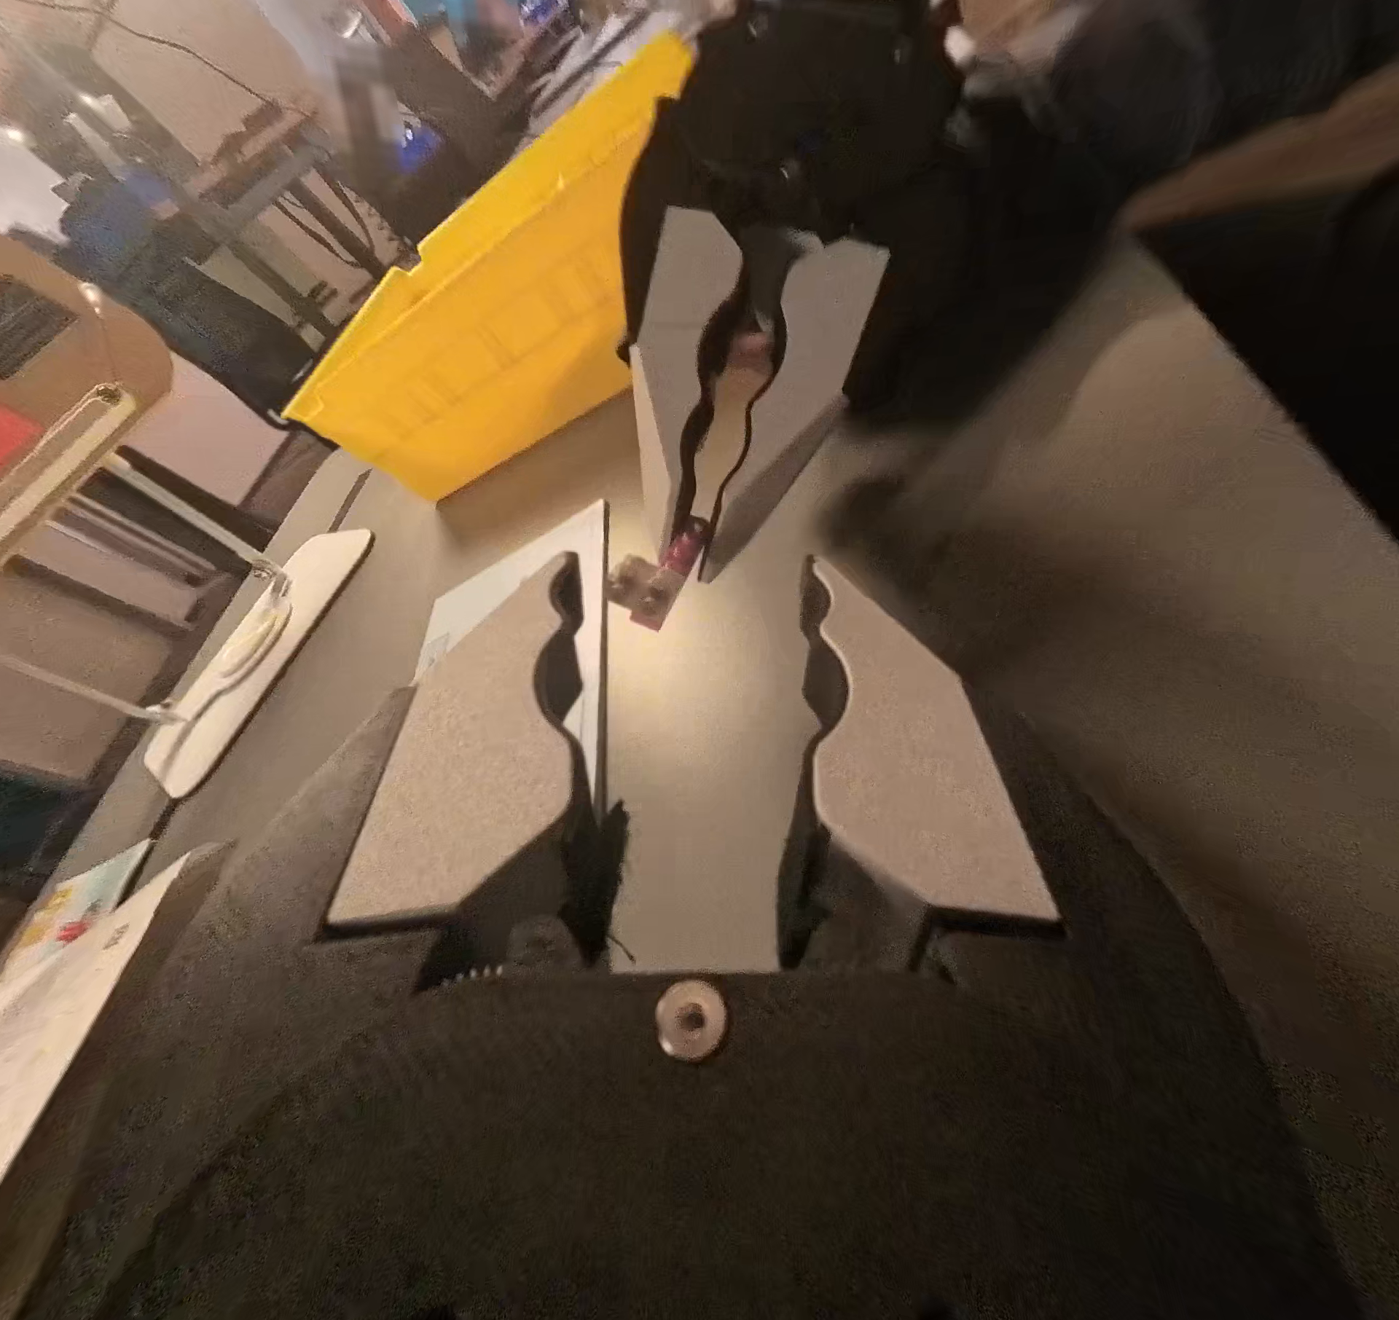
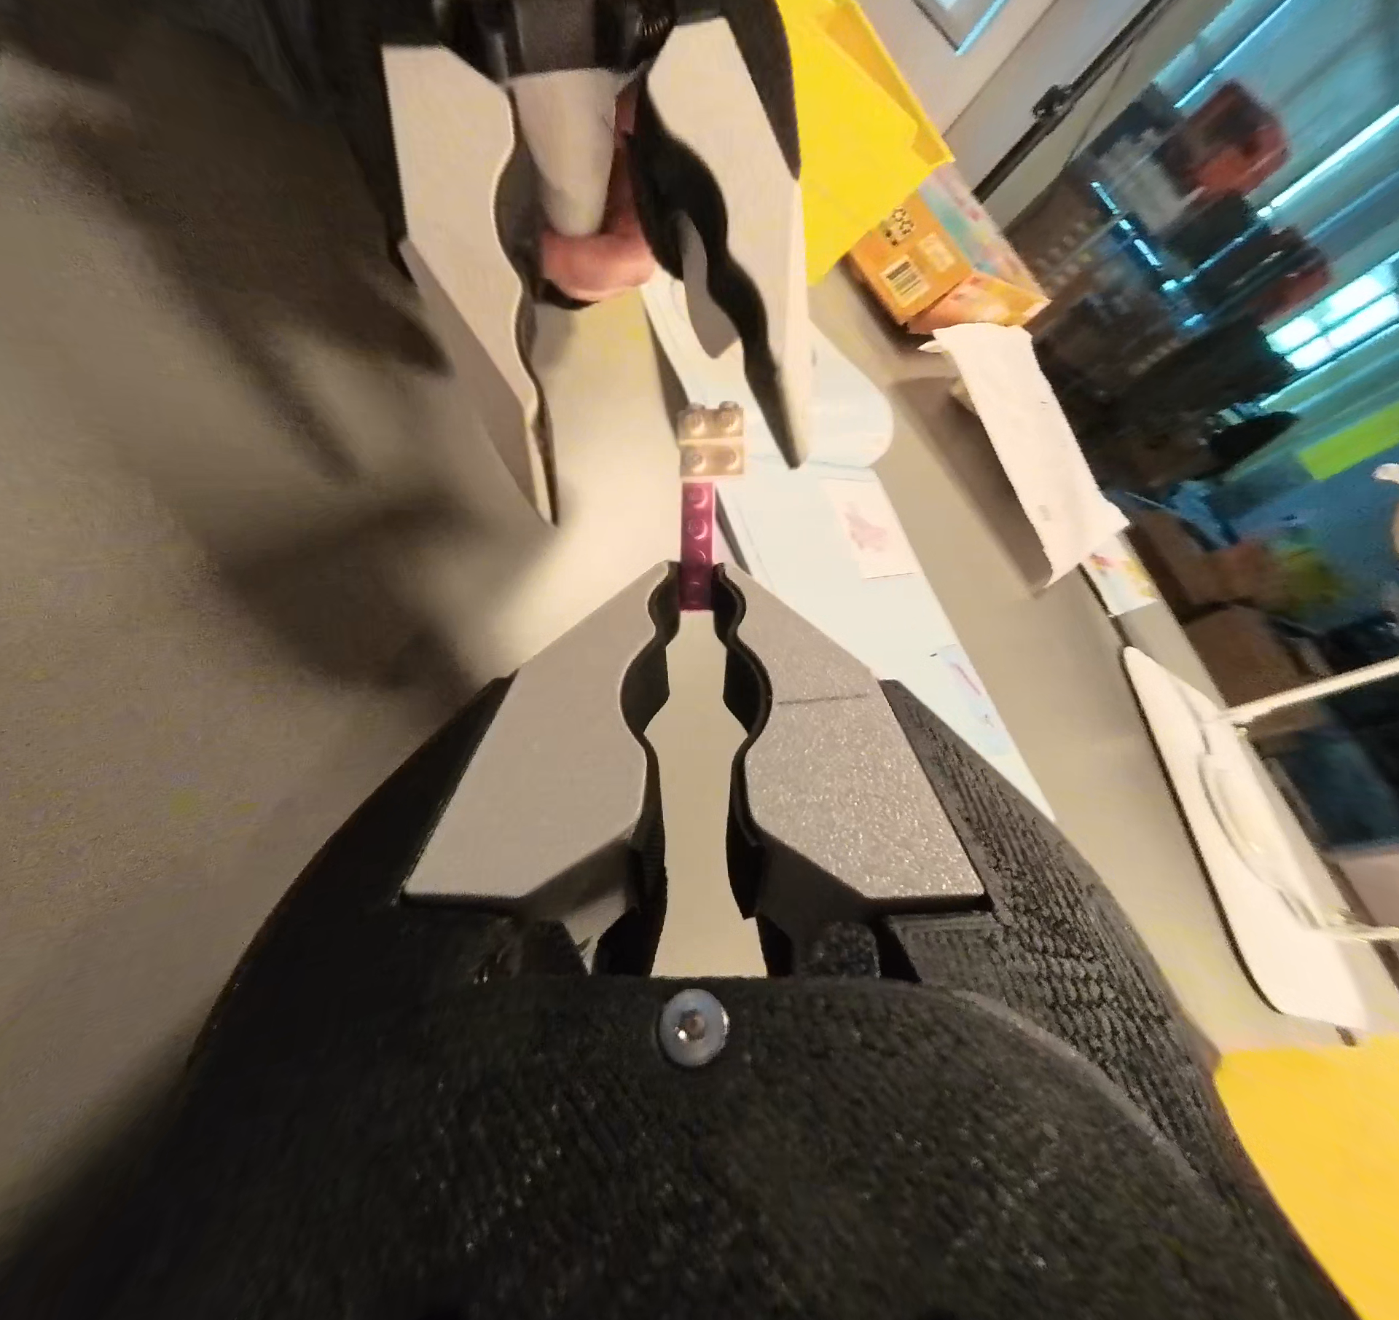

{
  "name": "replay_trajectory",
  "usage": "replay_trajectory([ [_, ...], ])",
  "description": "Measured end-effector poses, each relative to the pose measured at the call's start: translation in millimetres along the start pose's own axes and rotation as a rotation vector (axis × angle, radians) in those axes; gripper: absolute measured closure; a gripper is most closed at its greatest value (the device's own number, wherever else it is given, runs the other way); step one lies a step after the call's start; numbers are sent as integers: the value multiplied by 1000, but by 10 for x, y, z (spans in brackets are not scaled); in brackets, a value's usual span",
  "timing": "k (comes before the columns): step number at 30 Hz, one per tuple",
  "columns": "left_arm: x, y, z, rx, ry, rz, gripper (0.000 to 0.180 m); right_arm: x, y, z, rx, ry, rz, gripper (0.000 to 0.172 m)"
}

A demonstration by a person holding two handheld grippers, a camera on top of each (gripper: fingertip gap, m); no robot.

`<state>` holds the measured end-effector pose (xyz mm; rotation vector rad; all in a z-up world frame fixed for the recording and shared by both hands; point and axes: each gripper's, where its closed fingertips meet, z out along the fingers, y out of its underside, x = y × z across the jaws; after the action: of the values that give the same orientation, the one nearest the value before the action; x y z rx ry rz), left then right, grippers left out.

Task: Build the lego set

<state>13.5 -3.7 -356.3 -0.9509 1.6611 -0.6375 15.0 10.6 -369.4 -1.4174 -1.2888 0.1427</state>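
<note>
In the right wrist view my right gripper (image 2: 698, 589) is shut on one end of a narrow magenta plate (image 2: 696, 527). A small tan brick (image 2: 710, 443) is stuck on the plate's far end. The piece is held above the grey table (image 2: 590, 406). My left gripper (image 2: 666, 481) faces it, open, its fingers on either side of the tan brick and not pressing it. In the left wrist view my left gripper (image 1: 693, 580) is open and empty. The right gripper (image 1: 685, 549) comes down from above with the magenta plate (image 1: 680, 551) and tan brick (image 1: 640, 591) just beyond my left fingertips.
A yellow bin (image 1: 484, 345) stands at the back of the table. A white board with a clear glass piece on it (image 1: 250, 663) lies to the left. Printed sheets (image 1: 45, 981) and an orange box (image 2: 931, 262) lie along the table's edge. My two grippers' fingertips are within a few centimetres of each other.
</note>
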Motion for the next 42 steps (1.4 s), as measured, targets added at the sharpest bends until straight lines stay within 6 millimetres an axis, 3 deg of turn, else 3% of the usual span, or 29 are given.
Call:
replay_trajectory([
  [9, 34, 174, -51, -77, 62, -3, 165, -147, 21, 1, -12, -105, 0, 165],
  [11, 29, 190, -51, -88, 69, -28, 165, -132, 17, 0, -8, -89, -7, 166],
  [15, -86, 284, -25, -154, 31, -153, 166, 16, -47, -81, 59, -4, 3, 149],
  [18, -102, 334, -13, -192, 53, -300, 166, 196, -179, -238, 161, 101, -11, 150],
  [22, 86, 365, 28, -264, 191, -518, 166, 408, -214, -366, 207, 225, 13, 157],
  [27, 193, 472, 117, -379, 195, -512, 165, 576, -173, -415, 190, 329, 43, 157],
  [28, 200, 470, 133, -384, 196, -526, 162, 604, -207, -449, 212, 351, 50, 156],
  [32, 258, 331, 145, -312, 265, -556, 102, 818, -204, -617, 239, 492, 99, 154],
  [34, 189, 223, 149, -233, 266, -602, 90, 952, -150, -707, 237, 572, 145, 153],
  [36, 28, 149, 174, -163, 223, -648, 89, 1058, -70, -770, 223, 633, 195, 153],
  [42, -618, 292, 297, -137, 14, -586, 105, 1080, 40, -731, 176, 648, 199, 154],
])
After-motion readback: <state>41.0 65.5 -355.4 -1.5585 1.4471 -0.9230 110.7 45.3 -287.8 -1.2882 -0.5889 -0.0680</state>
